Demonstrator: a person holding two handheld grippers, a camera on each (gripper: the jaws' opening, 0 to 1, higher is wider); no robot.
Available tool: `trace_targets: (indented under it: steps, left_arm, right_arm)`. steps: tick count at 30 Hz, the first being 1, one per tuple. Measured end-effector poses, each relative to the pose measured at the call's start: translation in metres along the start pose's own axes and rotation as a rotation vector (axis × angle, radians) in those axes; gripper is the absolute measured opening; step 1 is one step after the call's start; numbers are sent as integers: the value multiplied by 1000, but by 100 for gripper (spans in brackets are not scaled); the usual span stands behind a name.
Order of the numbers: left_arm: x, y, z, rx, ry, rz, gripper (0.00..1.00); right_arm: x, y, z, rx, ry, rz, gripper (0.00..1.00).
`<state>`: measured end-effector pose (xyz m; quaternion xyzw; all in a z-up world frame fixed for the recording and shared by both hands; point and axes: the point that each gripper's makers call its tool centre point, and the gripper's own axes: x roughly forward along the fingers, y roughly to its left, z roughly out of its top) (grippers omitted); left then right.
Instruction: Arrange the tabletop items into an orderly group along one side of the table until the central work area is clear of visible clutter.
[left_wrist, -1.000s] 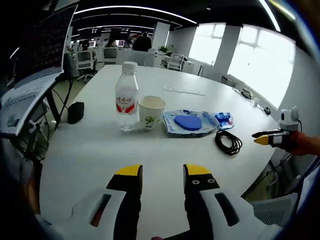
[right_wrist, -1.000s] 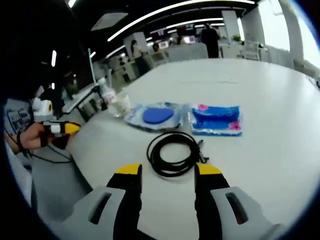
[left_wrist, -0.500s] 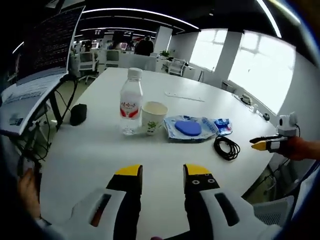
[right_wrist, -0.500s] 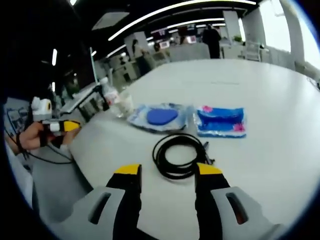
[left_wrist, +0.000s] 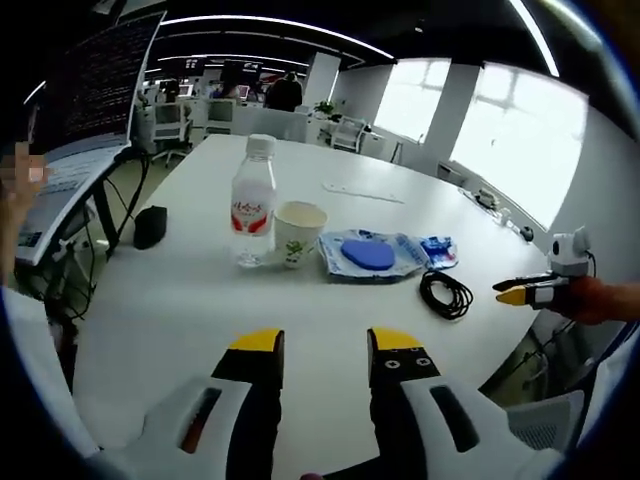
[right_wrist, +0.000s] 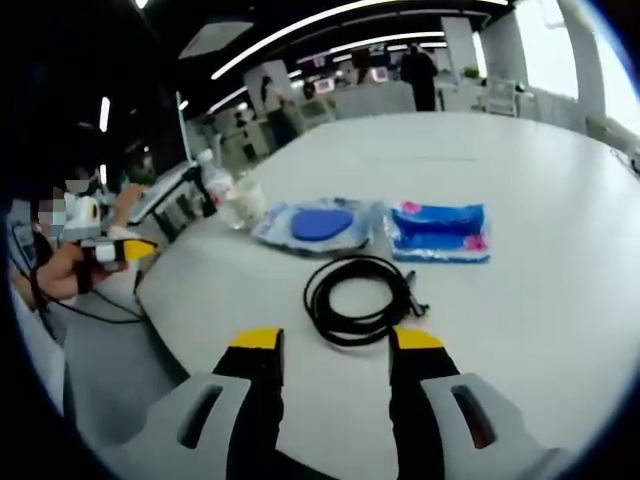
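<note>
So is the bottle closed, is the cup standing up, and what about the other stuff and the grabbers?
water bottle: upright, cap on.
paper cup: upright, open top, beside the bottle.
black cable: coiled, lying flat.
clear packet with blue pad: lying flat.
blue packet: lying flat.
left gripper: open, holding nothing.
right gripper: open, holding nothing, just short of the cable.

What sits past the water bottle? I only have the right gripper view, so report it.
Observer: A small black object, perhaps a mouse, lies on the table on the water bottle's side away from the cup, apart from it.
Operator: Now report the paper cup.
Observer: The paper cup stands upright beside the bottle, with a green print on its side.
Operator: Give me the left gripper.
Observer: The left gripper is open over bare table, holding nothing.
</note>
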<state>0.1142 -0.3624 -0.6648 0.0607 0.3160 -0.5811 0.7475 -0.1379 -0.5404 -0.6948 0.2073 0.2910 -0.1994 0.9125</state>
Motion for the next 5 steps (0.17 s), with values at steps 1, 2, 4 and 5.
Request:
trace_targets:
  steps: [1, 2, 4, 5]
  left_arm:
    - [0, 0, -1, 0, 0, 0, 32]
    - [0, 0, -1, 2, 2, 1, 32]
    - [-1, -1, -1, 1, 2, 0, 32]
    - [-2, -1, -1, 1, 2, 0, 32]
  right_arm:
    - [0, 0, -1, 3, 0, -2, 40]
    - [0, 0, -1, 5, 0, -2, 40]
    - [-1, 1, -2, 8, 0, -4, 40]
    - [-1, 1, -3, 8, 1, -5, 40]
